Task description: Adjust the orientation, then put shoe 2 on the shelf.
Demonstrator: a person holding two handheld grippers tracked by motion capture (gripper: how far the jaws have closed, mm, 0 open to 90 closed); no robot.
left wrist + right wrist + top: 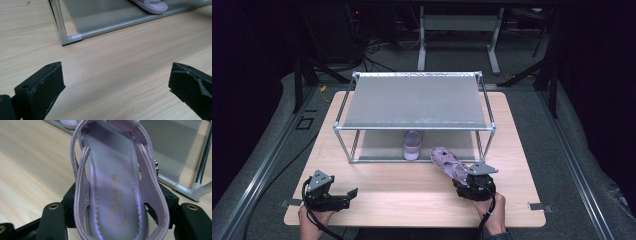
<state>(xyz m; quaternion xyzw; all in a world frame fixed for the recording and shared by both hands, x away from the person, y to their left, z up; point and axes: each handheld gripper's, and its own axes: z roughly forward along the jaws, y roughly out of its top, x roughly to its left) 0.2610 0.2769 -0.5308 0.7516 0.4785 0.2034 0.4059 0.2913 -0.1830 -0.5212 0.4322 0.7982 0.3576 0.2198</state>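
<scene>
The right claw (117, 220) grips a lilac sandal (115, 182) by its heel, toe towards the shoe rack (414, 102), likely to join its mate (412, 145) there. The left claw (115, 87) hangs wide and empty near the rack's corner.

Lilac sandal (448, 162) held at the heel, toe toward the rack (414, 127); matching sandal (412, 145) lies flat on the rack's lower shelf.

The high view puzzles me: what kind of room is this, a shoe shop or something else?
Probably a lab set up for recording, not a shop. A lone wooden table stands between dark curtains, with cables and metal stands behind. On it sits a small metal shoe rack, and hand-held grippers handle a purple sandal.
</scene>
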